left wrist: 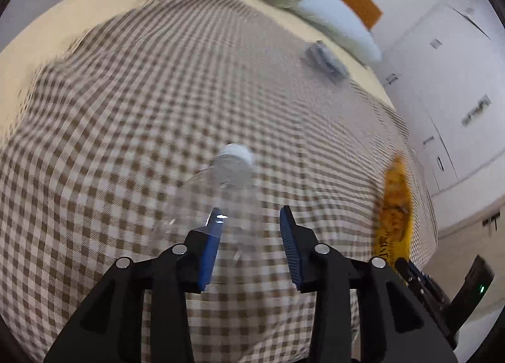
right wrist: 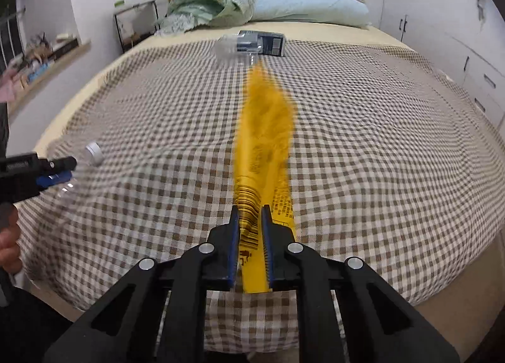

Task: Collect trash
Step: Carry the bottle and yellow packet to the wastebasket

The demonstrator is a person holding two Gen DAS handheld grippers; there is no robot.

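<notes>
Right tool [right wrist: 250, 214] is clamped on the printed end of a yellow bag [right wrist: 268, 129], which runs out toward 12 o'clock over the checked blanket [right wrist: 378, 148] on the bed [right wrist: 382, 35]. Bag is motion-blurred, so I can't tell whether it touches the blanket. Past its far tip, at 12, a clear bottle [right wrist: 232, 48] lies just beside a dark box [right wrist: 268, 42], near the pillow [right wrist: 309, 4] and green quilt [right wrist: 208, 3].

Left tool [left wrist: 251, 216] has its pads spread around a clear bottle with white cap [left wrist: 235, 154], cap pointing to 12. Left pad touches the bottle wall; right-pad contact is unclear through the blur. In the right view that tool [right wrist: 61, 170] sits at 9 o'clock over the bed edge, cap [right wrist: 93, 152] sticking out past it. In the left view, the bag [left wrist: 396, 202] is at 3 o'clock and the box [left wrist: 326, 59] at 1.
</notes>
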